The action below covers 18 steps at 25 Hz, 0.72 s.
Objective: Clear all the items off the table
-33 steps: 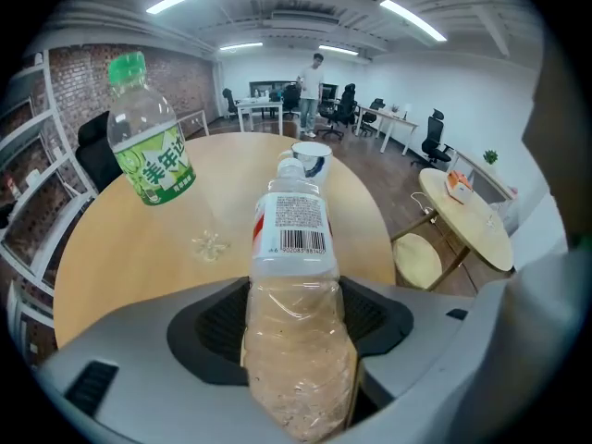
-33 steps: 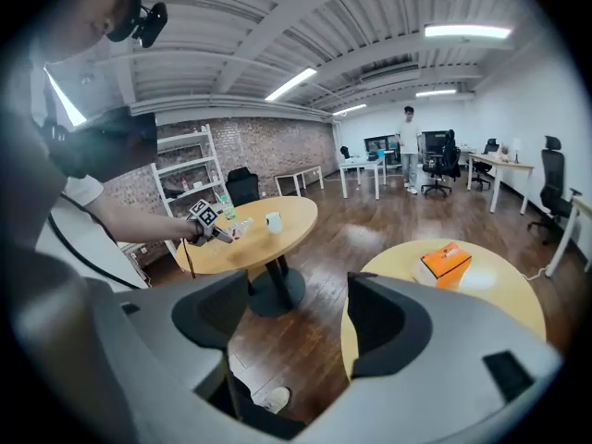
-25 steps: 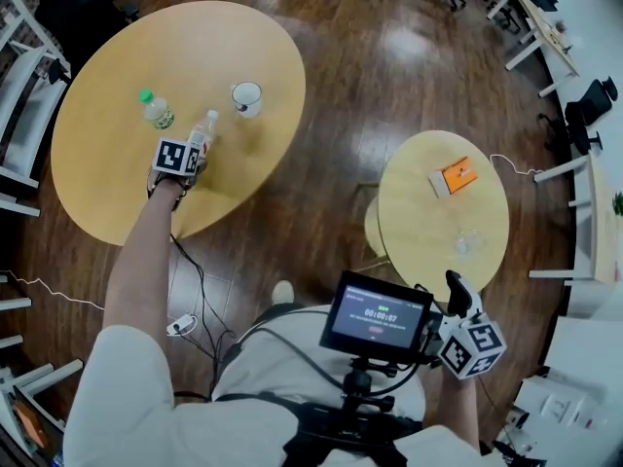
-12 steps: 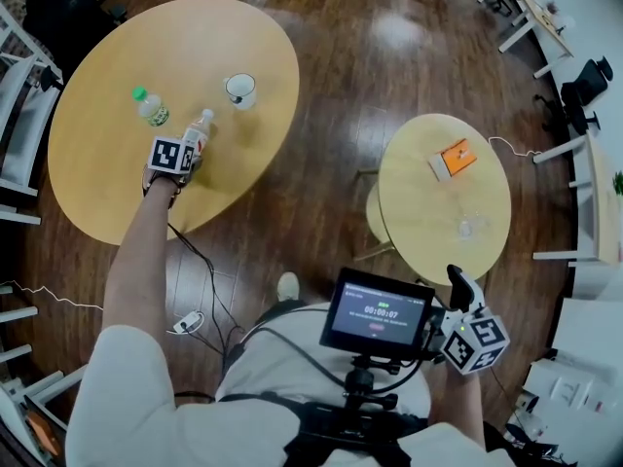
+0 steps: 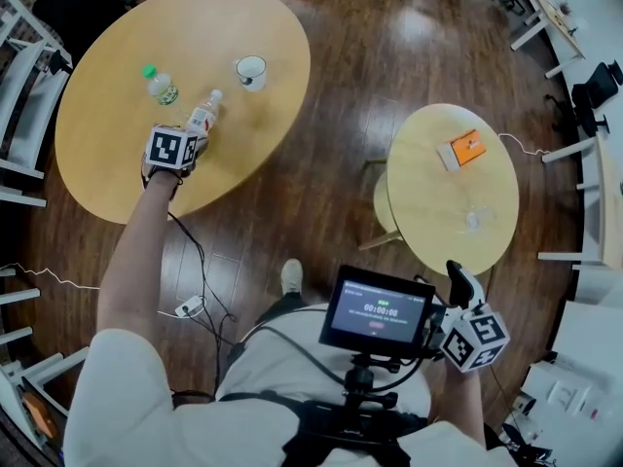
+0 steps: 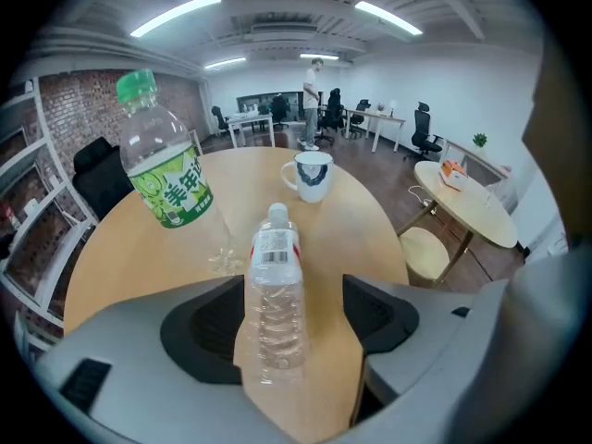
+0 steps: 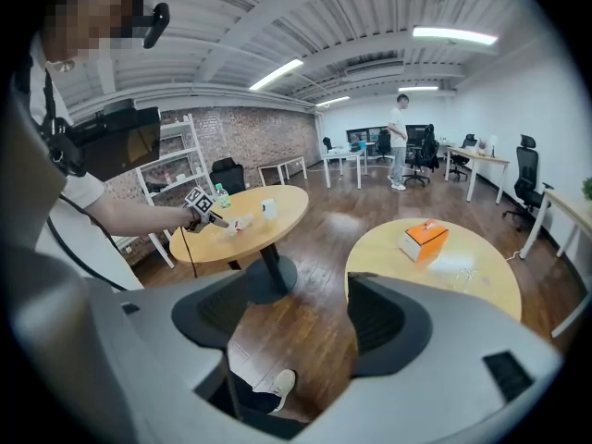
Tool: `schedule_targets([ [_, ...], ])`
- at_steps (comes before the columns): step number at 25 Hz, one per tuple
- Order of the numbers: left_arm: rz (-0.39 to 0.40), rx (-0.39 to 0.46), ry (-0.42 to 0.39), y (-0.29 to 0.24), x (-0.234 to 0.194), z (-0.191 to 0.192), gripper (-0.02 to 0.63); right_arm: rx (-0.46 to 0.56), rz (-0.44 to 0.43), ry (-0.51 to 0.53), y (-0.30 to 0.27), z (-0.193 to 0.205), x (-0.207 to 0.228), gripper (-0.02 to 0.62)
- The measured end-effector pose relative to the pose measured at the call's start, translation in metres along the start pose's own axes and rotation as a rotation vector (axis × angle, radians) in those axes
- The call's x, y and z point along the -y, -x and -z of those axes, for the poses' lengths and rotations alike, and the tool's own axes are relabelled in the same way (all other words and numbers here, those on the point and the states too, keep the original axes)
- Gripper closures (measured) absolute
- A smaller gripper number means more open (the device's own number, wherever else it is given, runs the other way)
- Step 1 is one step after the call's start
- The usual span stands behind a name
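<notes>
1. While the person faces two round tables, the right gripper hangs close to the body beside a small monitor. Its jaws are drawn together with nothing between them.
2. Just beyond it stands the small round table. It carries an orange box and, nearer the person, a clear item too faint to identify.
3. At the end of the outstretched left arm, the left gripper sits over the near part of the large round table. Its jaws are opening around a clear water bottle.
4. That bottle appears to lie lengthwise between the jaws with its cap pointing away. Its side is against the left pad, and a gap shows at the right pad.
5. Farther across the same table, a green-capped bottle stands upright to the left and a white mug sits to the right. Both are apart from the clear bottle.
6. Farthest off, the left gripper view shows office desks and chairs, with a standing person among them.
</notes>
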<state>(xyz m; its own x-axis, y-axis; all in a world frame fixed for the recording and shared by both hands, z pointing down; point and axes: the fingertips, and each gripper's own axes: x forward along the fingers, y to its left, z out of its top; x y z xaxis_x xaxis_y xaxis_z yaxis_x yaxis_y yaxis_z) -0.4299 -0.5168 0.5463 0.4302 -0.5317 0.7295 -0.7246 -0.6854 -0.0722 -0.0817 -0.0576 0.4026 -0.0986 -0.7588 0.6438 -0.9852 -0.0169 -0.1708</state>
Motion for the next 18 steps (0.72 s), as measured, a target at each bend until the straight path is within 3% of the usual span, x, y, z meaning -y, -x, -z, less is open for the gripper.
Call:
schedule_targets([
  [10,-0.023,0.088,0.047,0.071,0.080,-0.004,0.268,0.036,-0.067,0.010,0.030,0.023,0.028,0.245],
  [18,0.075,0.180,0.047,0.147,0.250,0.001,0.270,0.073,-0.091,0.006,0.082,0.066,0.080,0.245],
])
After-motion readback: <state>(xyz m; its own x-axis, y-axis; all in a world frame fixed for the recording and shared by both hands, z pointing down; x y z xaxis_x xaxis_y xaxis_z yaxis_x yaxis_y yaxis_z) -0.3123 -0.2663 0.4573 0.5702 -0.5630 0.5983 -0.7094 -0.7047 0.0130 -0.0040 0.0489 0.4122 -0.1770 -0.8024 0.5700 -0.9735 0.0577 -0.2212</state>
